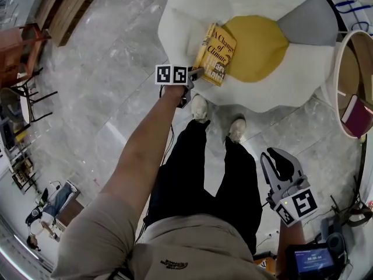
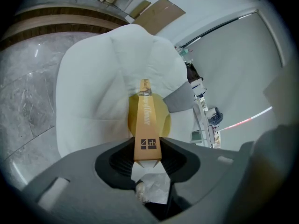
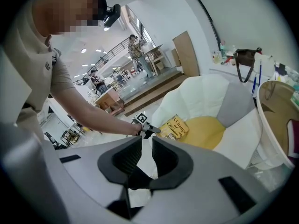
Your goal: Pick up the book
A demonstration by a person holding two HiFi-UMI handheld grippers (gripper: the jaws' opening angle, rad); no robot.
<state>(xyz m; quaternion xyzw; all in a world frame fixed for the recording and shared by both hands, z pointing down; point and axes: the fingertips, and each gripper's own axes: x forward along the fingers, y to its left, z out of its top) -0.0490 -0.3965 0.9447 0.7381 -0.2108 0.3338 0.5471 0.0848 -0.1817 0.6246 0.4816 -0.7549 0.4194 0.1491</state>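
A yellow book point(image 1: 215, 54) with "A Change of Climate" on its cover lies tilted on the front of a white flower-shaped seat point(image 1: 186, 16), next to the seat's yellow centre cushion point(image 1: 256, 48). My left gripper point(image 1: 197, 73) is shut on the book's near edge. In the left gripper view the book's spine point(image 2: 145, 120) stands upright between the jaws of the left gripper point(image 2: 147, 155). My right gripper point(image 1: 273, 153) hangs low at my right side, jaws slightly apart and empty. The right gripper view shows the book point(image 3: 175, 127) past the right gripper point(image 3: 146, 148).
A round white-rimmed side table point(image 1: 335, 69) stands right of the seat, with a maroon item point(image 1: 356, 115) in it. My feet point(image 1: 200, 107) are on the marble floor just before the seat. Wooden steps point(image 1: 70, 4) and an orange chair point(image 1: 17, 45) are at the left.
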